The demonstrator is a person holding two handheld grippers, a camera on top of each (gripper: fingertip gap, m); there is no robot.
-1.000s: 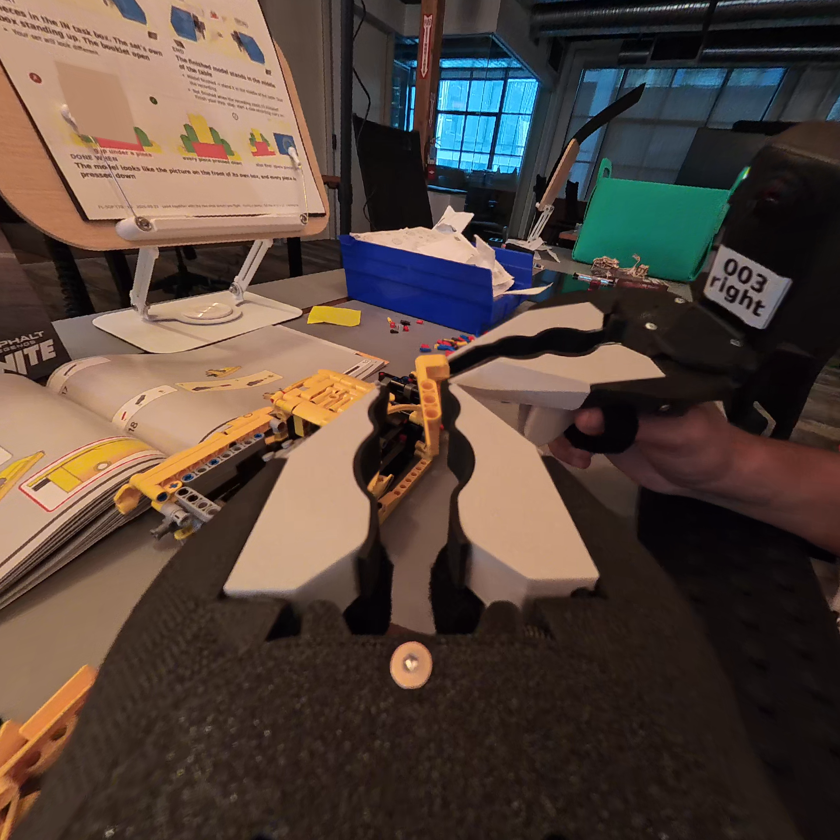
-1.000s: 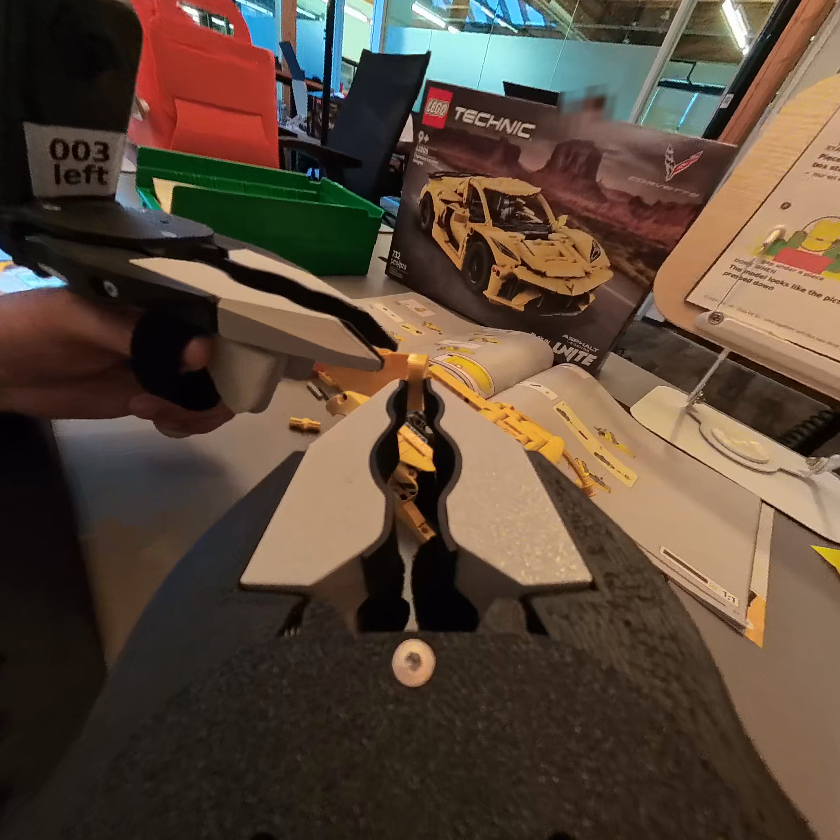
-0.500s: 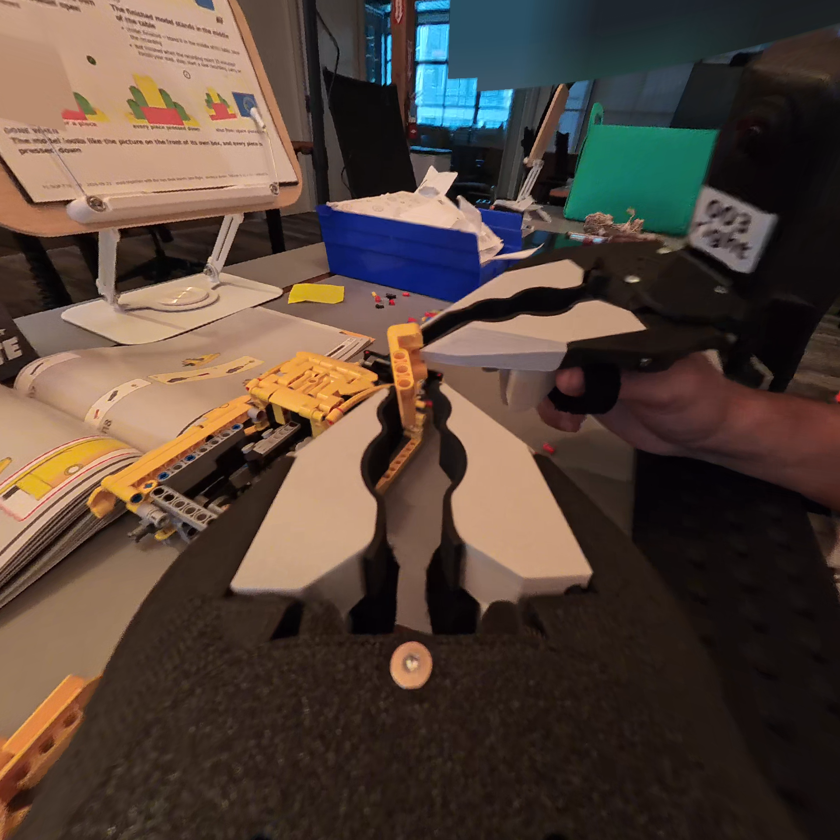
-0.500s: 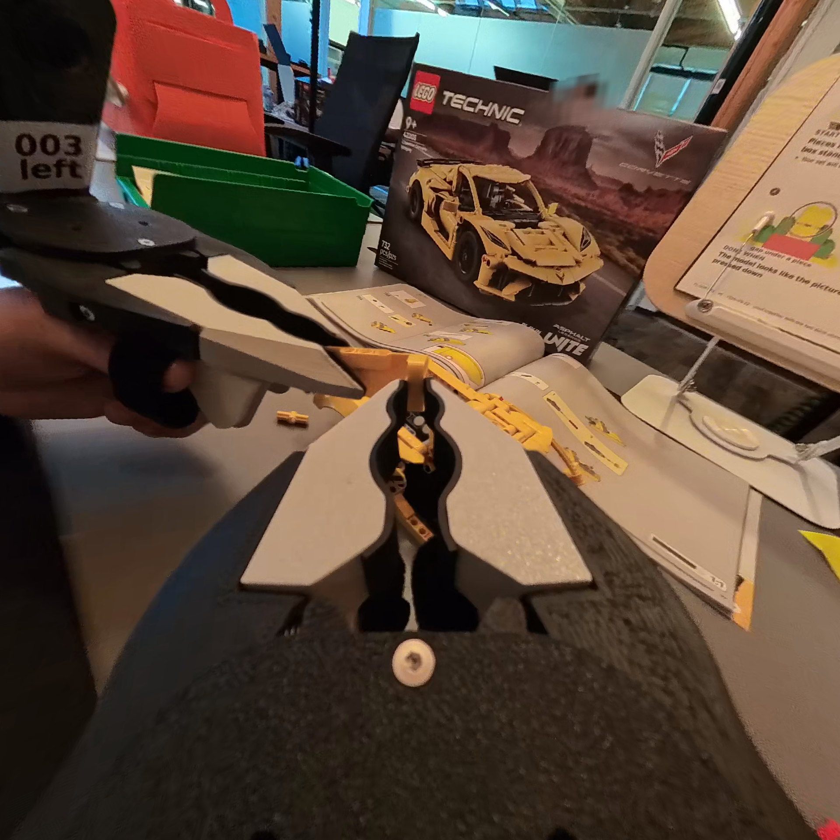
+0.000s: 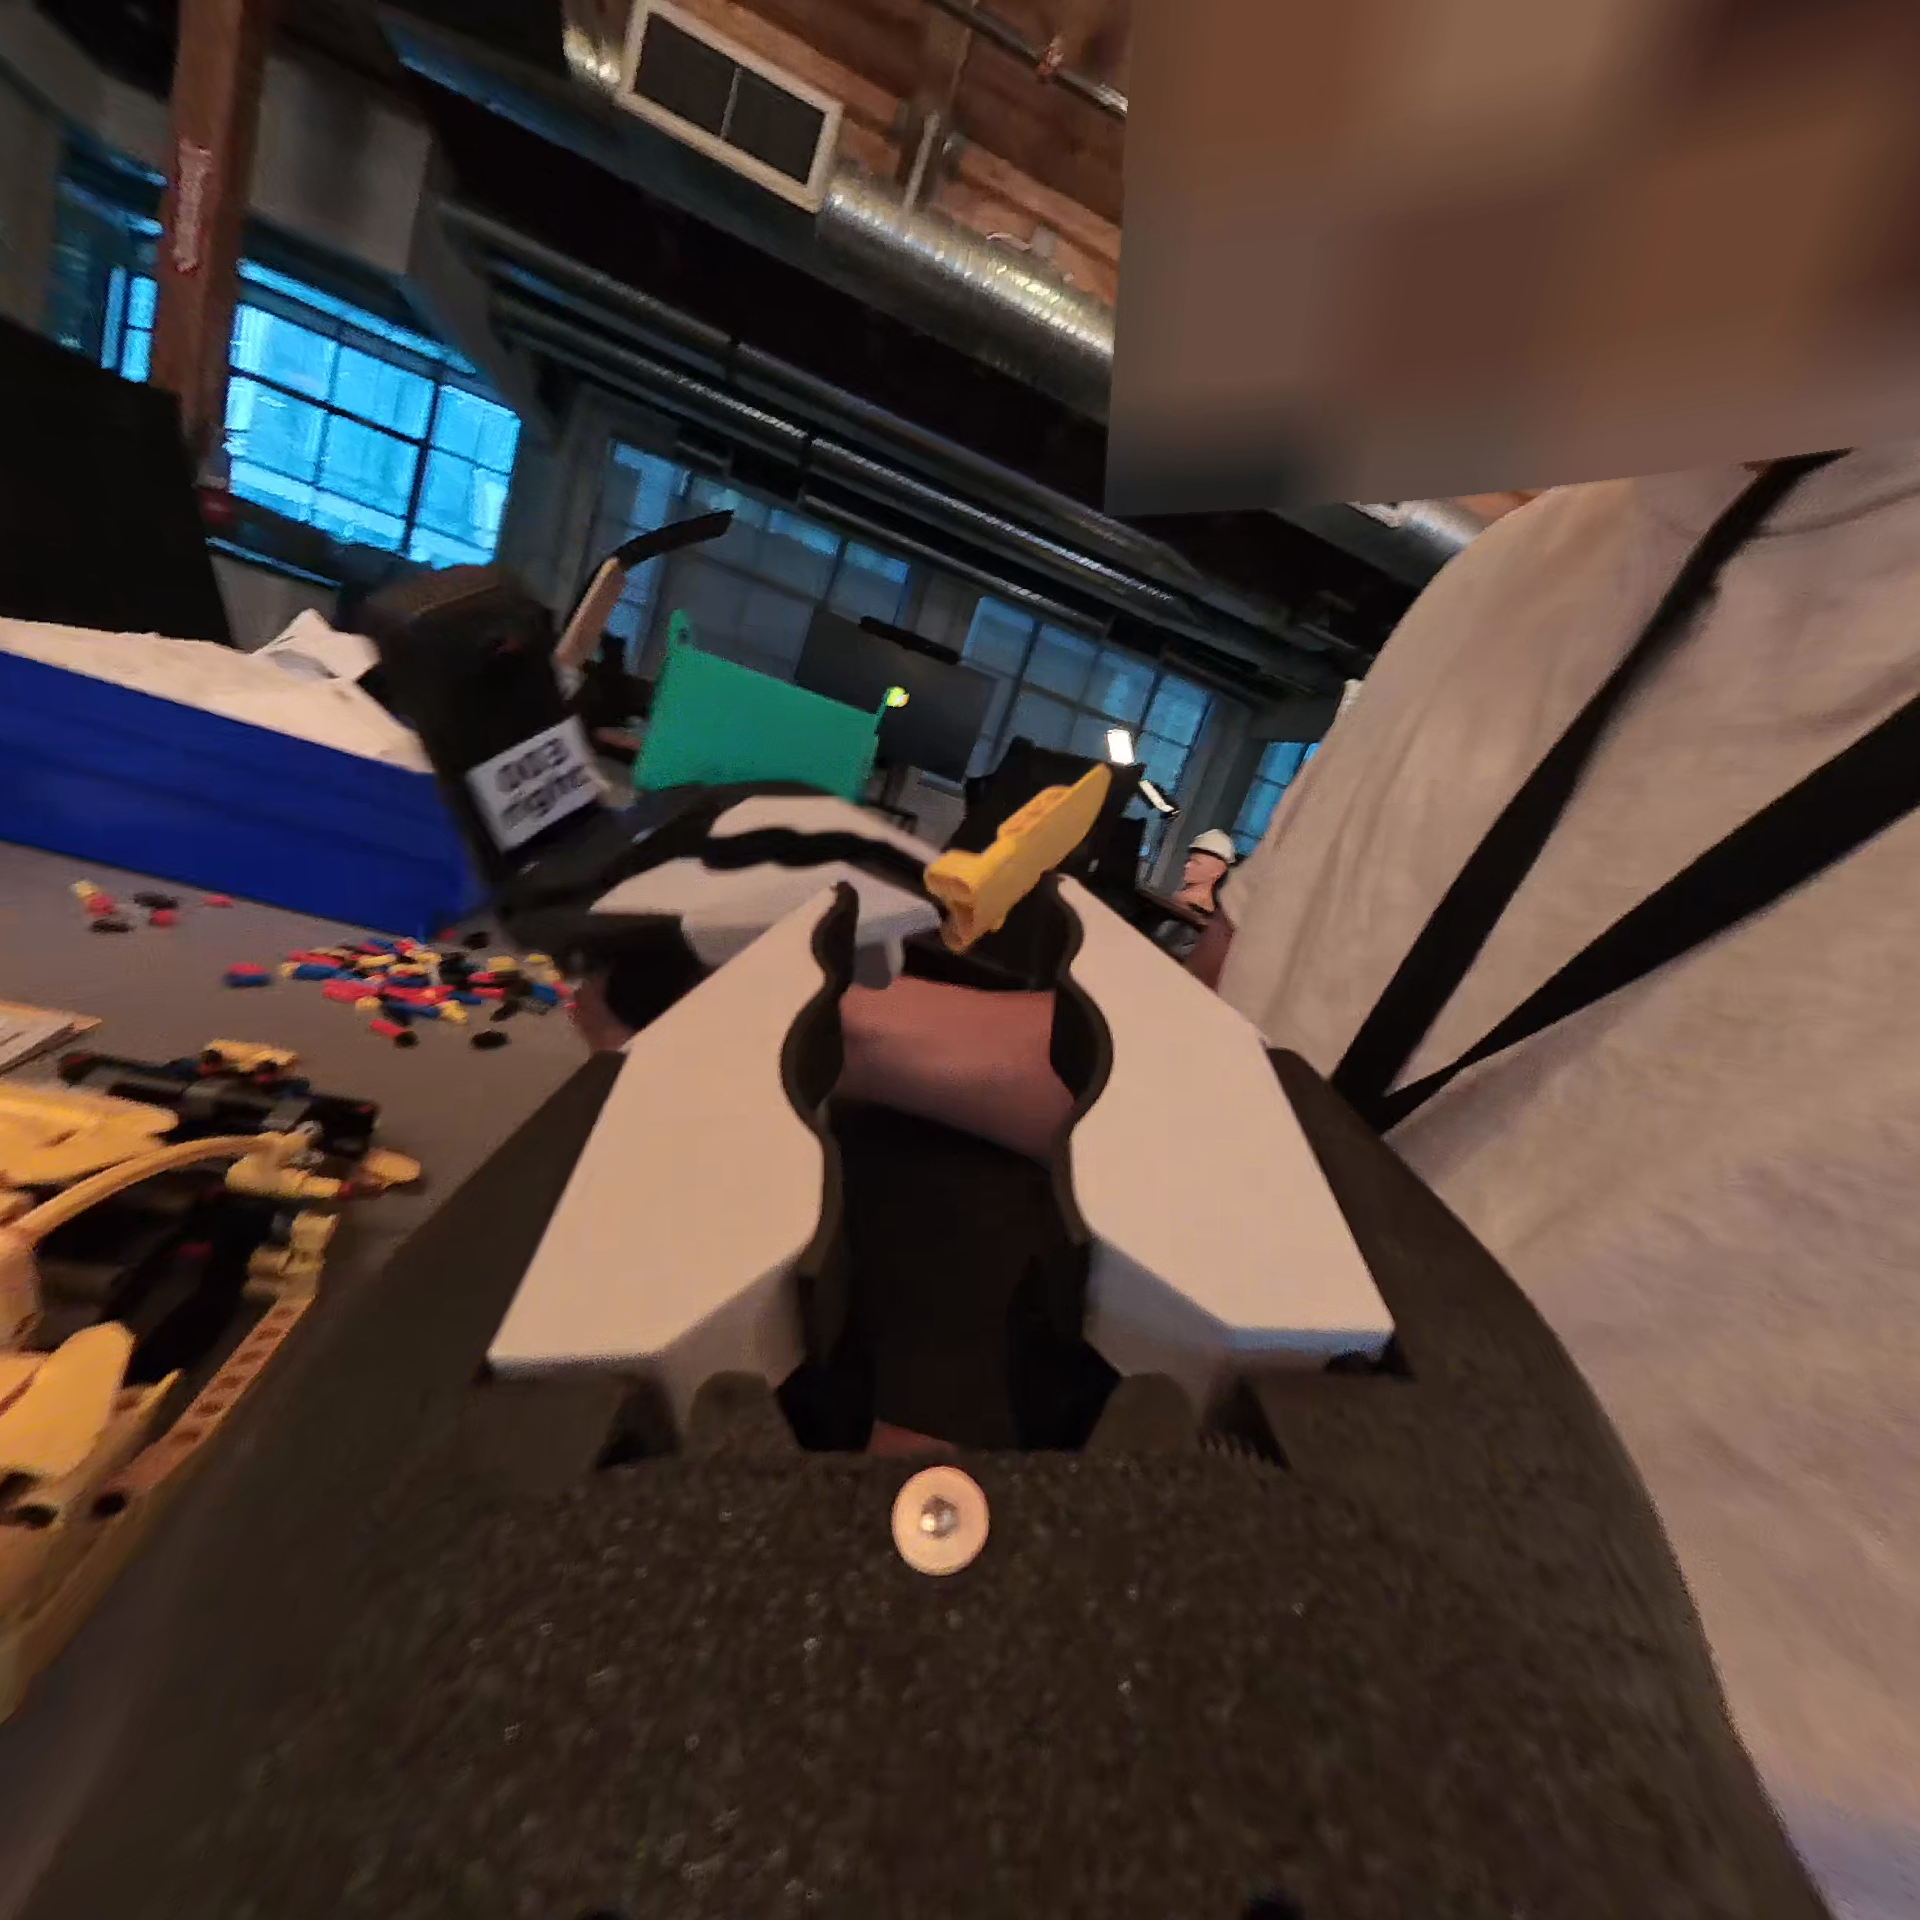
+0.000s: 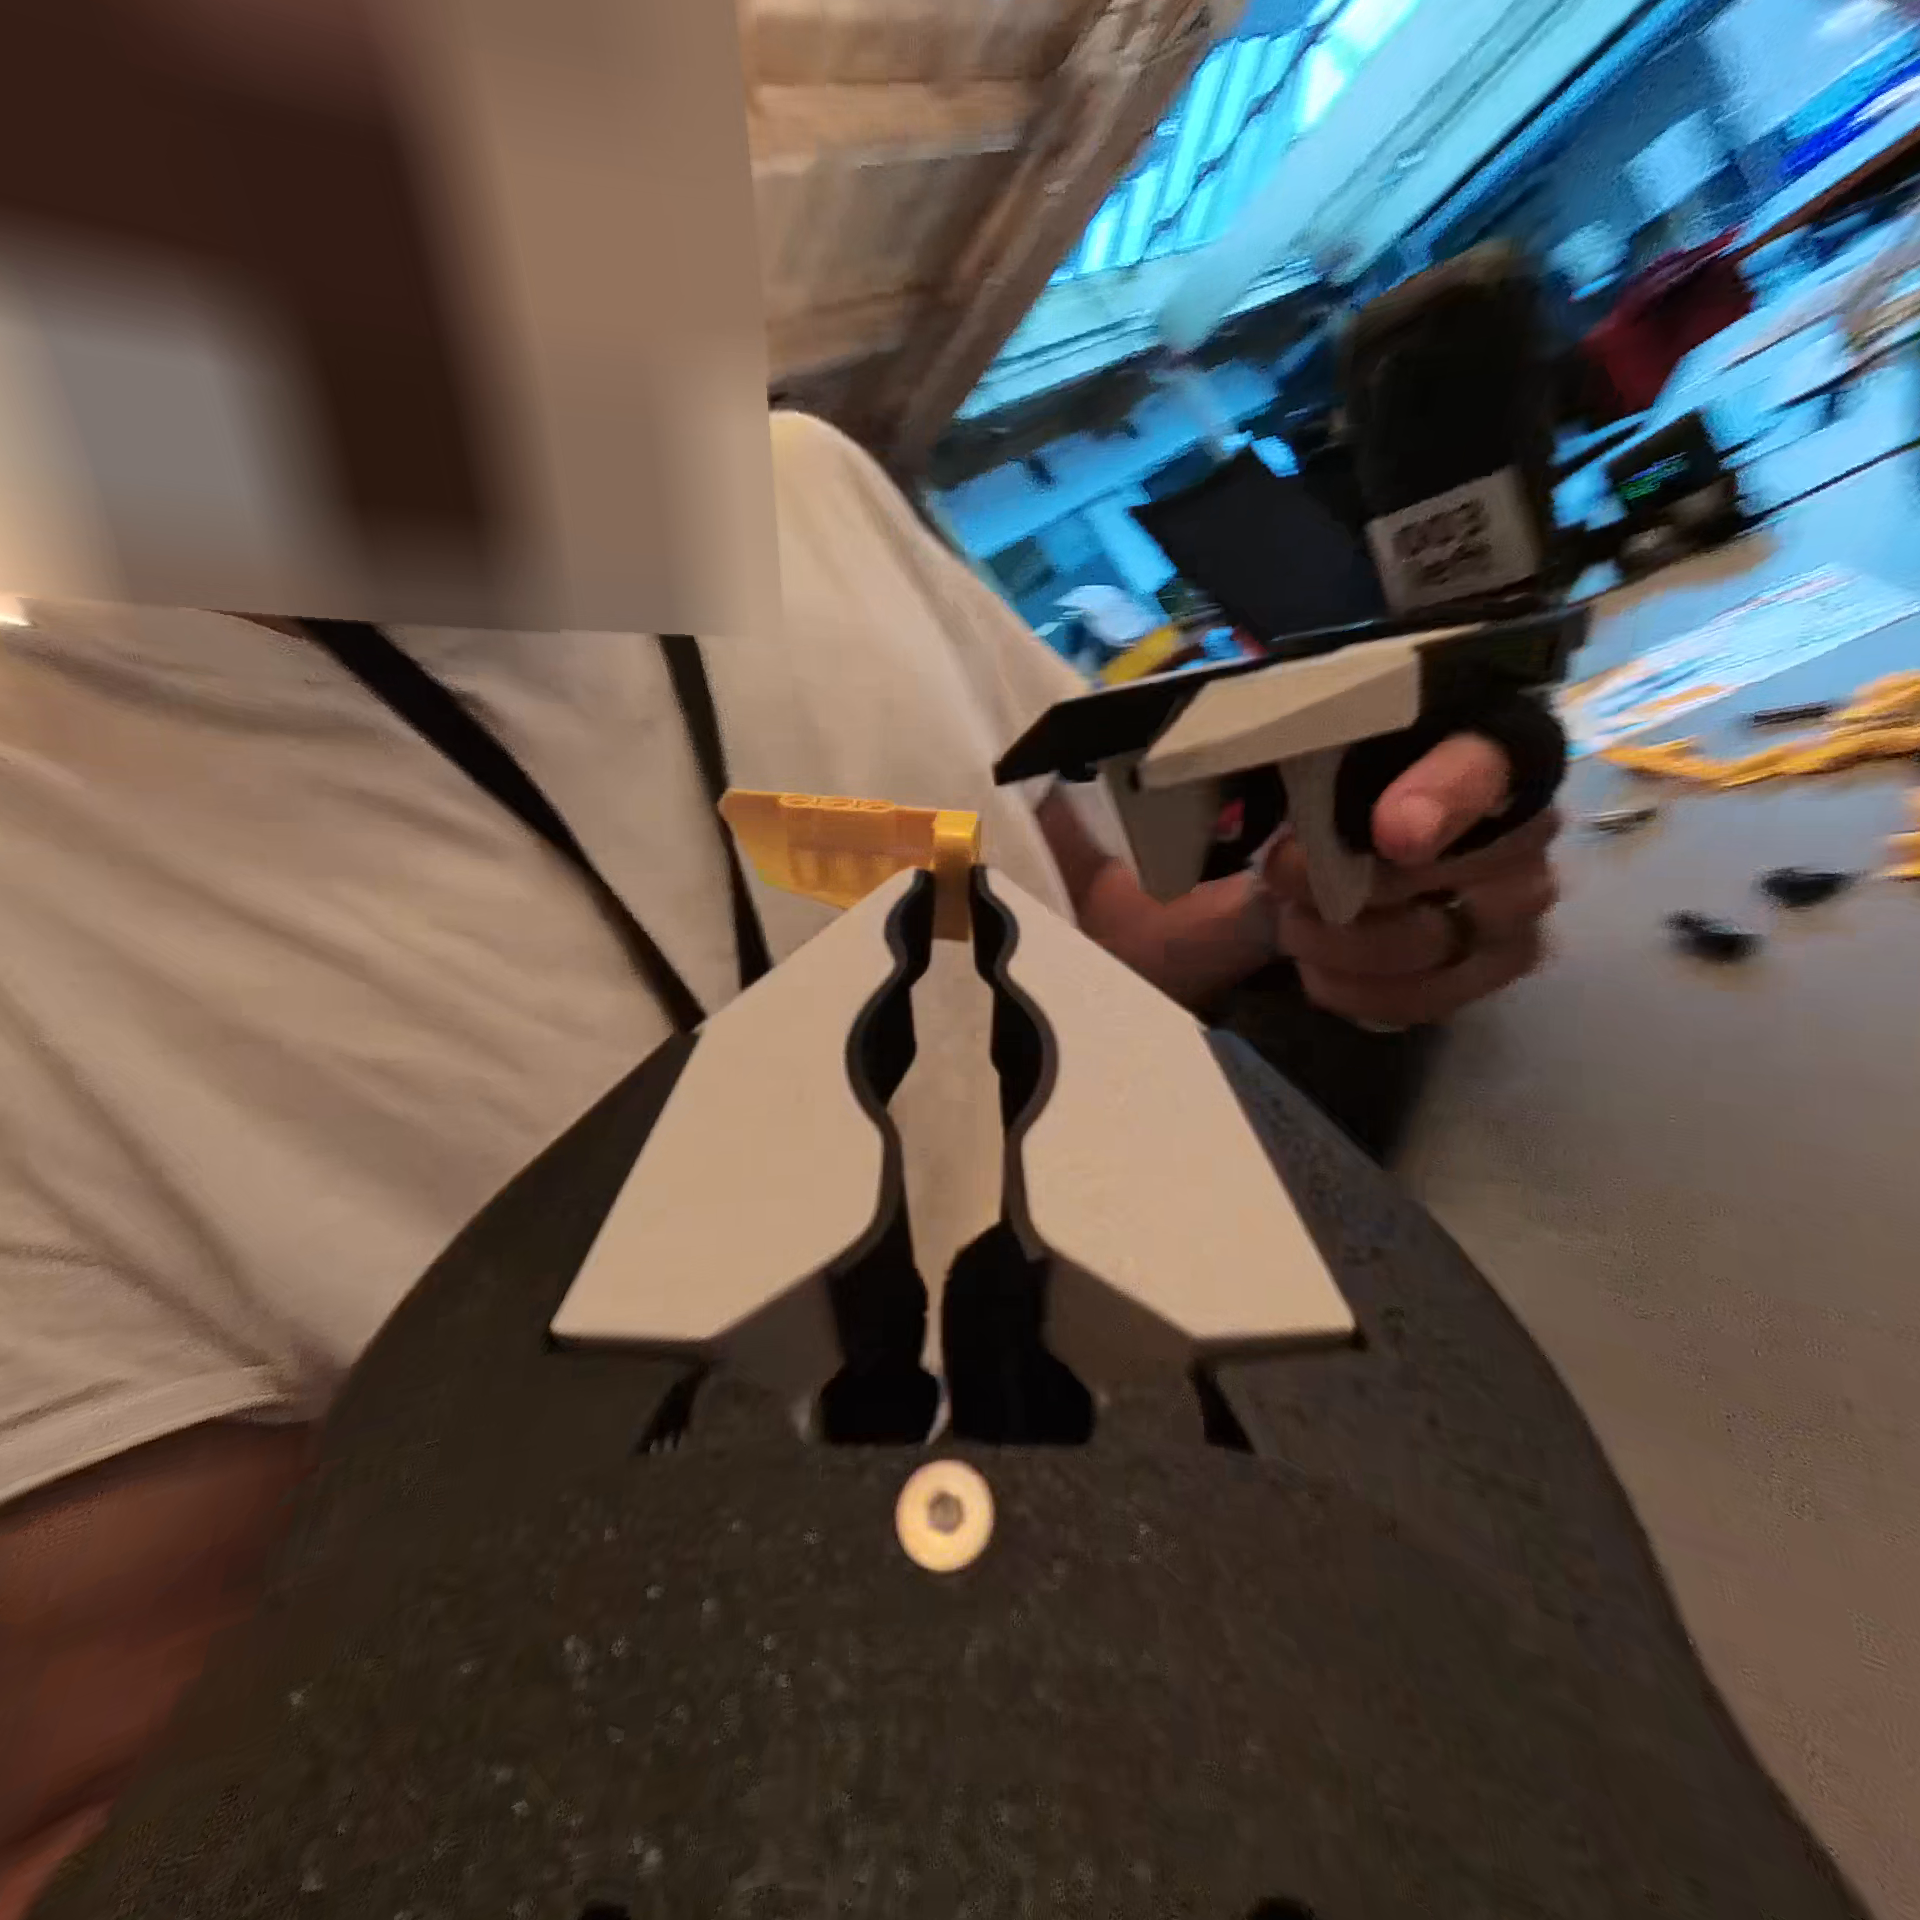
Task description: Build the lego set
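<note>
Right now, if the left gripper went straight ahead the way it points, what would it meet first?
Most likely the right gripper and the hand holding it: they sit directly beyond the open left gripper, with the yellow piece pinched there. Depth is hard to judge, so the gap is unclear.

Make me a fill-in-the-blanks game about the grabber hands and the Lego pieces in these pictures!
1. The right gripper pinches a Lego piece whose colour is ____.
2. The fingers of the left gripper are spread ____ with nothing between them.
3. The bin behind the loose small pieces on the table is coloured ____.
4. The person holding the grippers wears a shirt that is ____.

Missing words: yellow; open; blue; white
</note>
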